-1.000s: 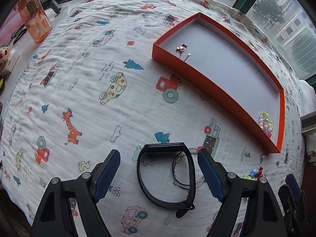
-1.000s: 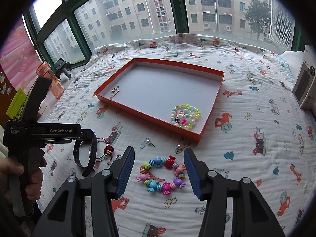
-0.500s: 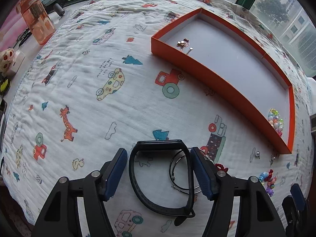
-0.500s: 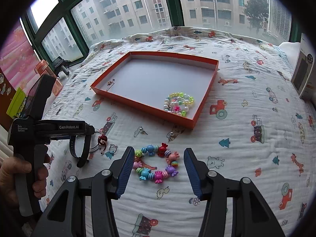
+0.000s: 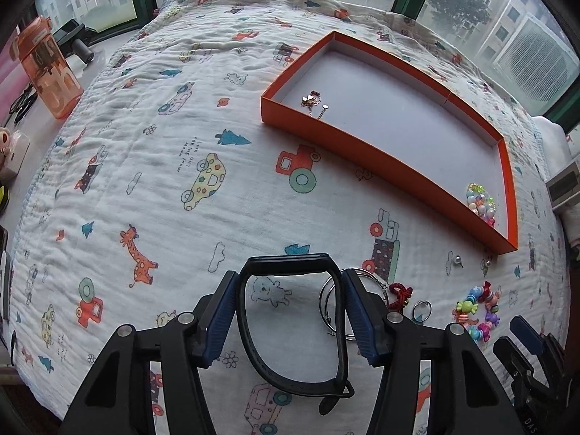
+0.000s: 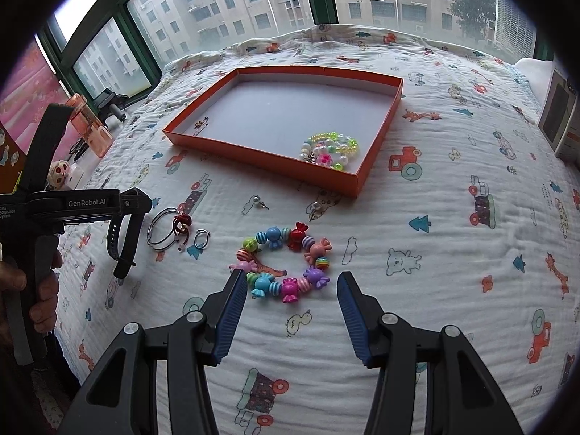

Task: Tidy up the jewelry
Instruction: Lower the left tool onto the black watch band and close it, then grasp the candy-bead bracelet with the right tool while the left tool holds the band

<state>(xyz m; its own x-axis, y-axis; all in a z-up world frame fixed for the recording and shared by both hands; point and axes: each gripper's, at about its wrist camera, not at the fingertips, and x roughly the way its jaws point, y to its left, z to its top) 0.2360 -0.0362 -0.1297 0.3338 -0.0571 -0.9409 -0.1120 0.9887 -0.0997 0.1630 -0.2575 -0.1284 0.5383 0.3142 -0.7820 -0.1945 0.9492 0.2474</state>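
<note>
My left gripper (image 5: 290,290) is shut on a black wristband (image 5: 290,326), its pads pressing both sides of the loop; it also shows in the right wrist view (image 6: 121,239). Silver bangles (image 5: 335,304) lie just right of it. My right gripper (image 6: 290,290) is open, just short of a colourful candy-bead bracelet (image 6: 284,259) on the blanket. An orange tray (image 6: 253,154) farther back holds a pearl-and-green bead bracelet (image 6: 328,148) and a small gold chain piece (image 5: 313,101).
A red knot charm (image 6: 181,223), a small ring (image 6: 201,239) and two pearl studs (image 6: 258,201) lie on the cartoon-print blanket. An orange bottle (image 5: 47,69) stands at far left. A boxed item (image 6: 558,119) stands at right.
My left gripper has moved forward and closed its pads onto the black wristband. My right gripper has moved closer to the candy-bead bracelet and stays open.
</note>
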